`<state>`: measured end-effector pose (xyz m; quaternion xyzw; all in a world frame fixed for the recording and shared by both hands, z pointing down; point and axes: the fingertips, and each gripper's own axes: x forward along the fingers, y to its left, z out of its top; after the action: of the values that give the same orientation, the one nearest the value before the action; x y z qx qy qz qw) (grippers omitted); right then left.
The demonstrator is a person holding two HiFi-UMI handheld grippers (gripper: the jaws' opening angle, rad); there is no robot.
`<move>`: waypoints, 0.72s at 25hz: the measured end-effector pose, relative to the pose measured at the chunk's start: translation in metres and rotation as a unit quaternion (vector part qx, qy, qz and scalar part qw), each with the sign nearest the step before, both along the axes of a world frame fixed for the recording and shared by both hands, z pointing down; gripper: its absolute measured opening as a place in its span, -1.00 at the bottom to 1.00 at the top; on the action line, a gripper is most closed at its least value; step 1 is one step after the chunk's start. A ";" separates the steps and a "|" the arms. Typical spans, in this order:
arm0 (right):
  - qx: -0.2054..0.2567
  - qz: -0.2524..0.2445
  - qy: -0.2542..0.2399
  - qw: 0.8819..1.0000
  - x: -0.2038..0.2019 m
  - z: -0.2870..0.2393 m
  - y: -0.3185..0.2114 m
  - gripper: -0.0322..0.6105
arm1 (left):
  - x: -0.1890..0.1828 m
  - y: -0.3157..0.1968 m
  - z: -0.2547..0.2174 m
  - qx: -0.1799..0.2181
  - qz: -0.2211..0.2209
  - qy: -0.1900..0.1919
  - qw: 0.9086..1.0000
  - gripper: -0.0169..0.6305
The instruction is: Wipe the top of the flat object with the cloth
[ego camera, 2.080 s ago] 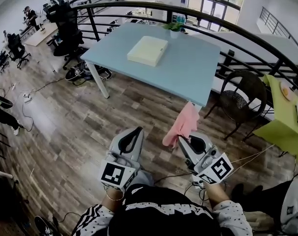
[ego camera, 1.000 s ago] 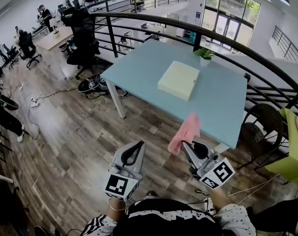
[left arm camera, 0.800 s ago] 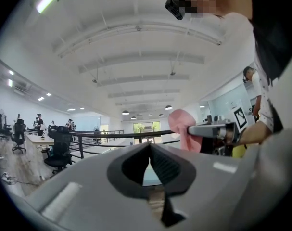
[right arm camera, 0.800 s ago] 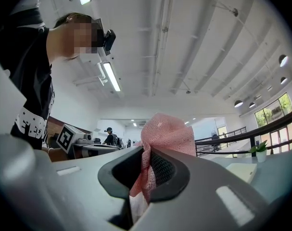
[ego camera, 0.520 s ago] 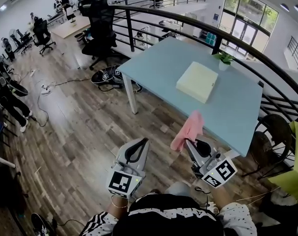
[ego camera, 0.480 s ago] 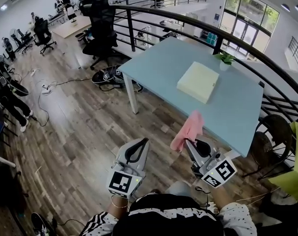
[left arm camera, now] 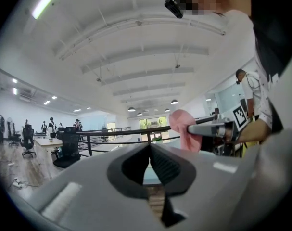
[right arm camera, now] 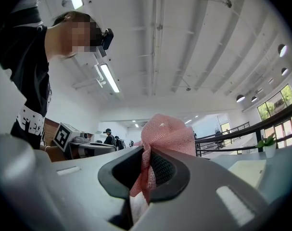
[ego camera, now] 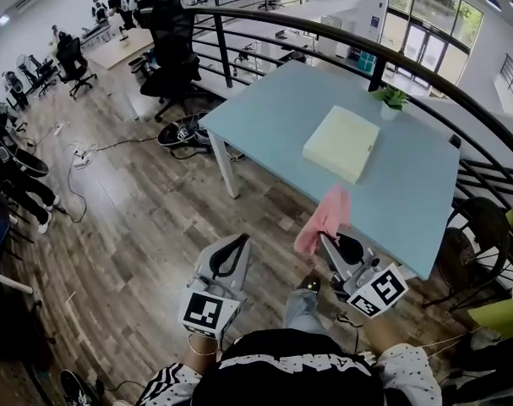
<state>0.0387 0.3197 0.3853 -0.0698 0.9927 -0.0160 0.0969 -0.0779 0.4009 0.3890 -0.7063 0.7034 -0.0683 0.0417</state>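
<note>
Cloth (ego camera: 325, 218) up in the air, pink and bunched, and the right gripper (ego camera: 329, 242) has its jaws clamped tight on it; the right gripper view shows the mesh squeezed between the pads and puffing out above them. Left gripper (ego camera: 242, 238) hangs alongside, jaws pressed together on nothing, just a dark slit in its own view. Both are held low in front of the person, short of the table (ego camera: 264, 112) and over the wood floor. And there's the target: the pale slab (ego camera: 342, 142) lies flat on the table, ahead of the cloth and a touch to the right, well apart from it. It looks close to square, so no real long axis to line up with, though it sits turned a little against the table's edges. Right gripper is clearly the nearer one, and it carries the cloth, so I'd say the reach is its job: forward and up over the near table edge, then down onto the slab's top. No wiping yet, no contact.
</note>
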 end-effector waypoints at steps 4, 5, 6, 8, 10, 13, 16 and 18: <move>-0.004 0.003 -0.001 1.000 -0.006 -0.005 -0.047 -0.82 | -0.010 -0.048 -0.007 -0.002 -0.006 -0.004 1.000 -0.95; -0.005 0.003 0.000 1.000 -0.005 -0.004 -0.058 -0.82 | -0.010 -0.060 -0.006 -0.002 -0.008 0.002 1.000 -0.95; -0.006 0.003 0.000 1.000 -0.005 -0.002 -0.069 -0.82 | -0.010 -0.071 -0.005 -0.004 -0.008 0.005 1.000 -0.95; -0.010 0.005 -0.001 1.000 -0.003 0.001 -0.090 -0.82 | -0.008 -0.091 -0.002 -0.010 -0.002 0.007 1.000 -0.95; -0.015 0.009 0.001 1.000 0.000 0.004 -0.113 -0.82 | -0.004 -0.111 -0.004 -0.018 0.004 0.005 1.000 -0.95; -0.026 0.013 0.005 1.000 0.006 0.007 -0.150 -0.83 | -0.001 -0.141 -0.008 -0.029 -0.005 0.001 1.000 -0.95; -0.029 0.009 -0.002 1.000 0.009 0.012 -0.187 -0.82 | -0.004 -0.174 -0.010 -0.029 -0.018 -0.003 0.999 -0.95; -0.032 0.008 -0.012 0.999 0.007 0.017 -0.213 -0.82 | -0.009 -0.198 -0.011 -0.028 -0.025 -0.020 0.999 -0.95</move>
<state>0.0459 0.1072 0.4023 -0.0809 0.9898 -0.0481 0.1069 -0.0869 0.2027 0.3784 -0.6880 0.7175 -0.1033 0.0340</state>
